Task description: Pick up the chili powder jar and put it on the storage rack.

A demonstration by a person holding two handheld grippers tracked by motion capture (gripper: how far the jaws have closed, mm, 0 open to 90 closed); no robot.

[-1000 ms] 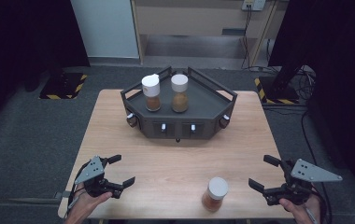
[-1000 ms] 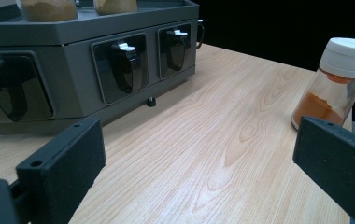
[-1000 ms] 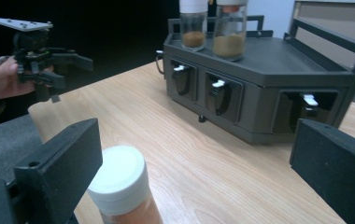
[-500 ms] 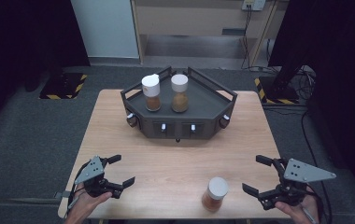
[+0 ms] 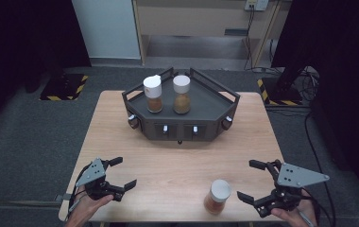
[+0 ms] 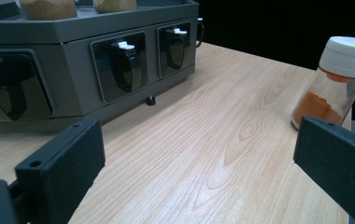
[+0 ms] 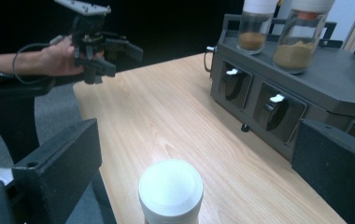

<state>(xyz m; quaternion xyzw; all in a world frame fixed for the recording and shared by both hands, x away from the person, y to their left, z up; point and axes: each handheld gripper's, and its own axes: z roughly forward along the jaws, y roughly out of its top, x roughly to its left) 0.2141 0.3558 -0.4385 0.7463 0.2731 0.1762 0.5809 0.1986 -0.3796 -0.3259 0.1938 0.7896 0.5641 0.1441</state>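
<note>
Table (image 5: 177, 165) pale wood, matt (visible grain); jar (image 5: 217, 197) clear glass, white plastic lid.

**My count of the table**

I count three spice jars: two on the grey rack (image 5: 215, 101), one (image 5: 152, 93) beside the other (image 5: 182, 93), and a third (image 5: 217, 196) near the table's (image 5: 121, 142) front edge. One rack, one table, my two grippers.

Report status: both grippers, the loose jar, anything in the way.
Left gripper open, empty. Right gripper open, empty, beside the jar, not touching. Jar upright near table edge. Nothing between right gripper and jar.
</note>
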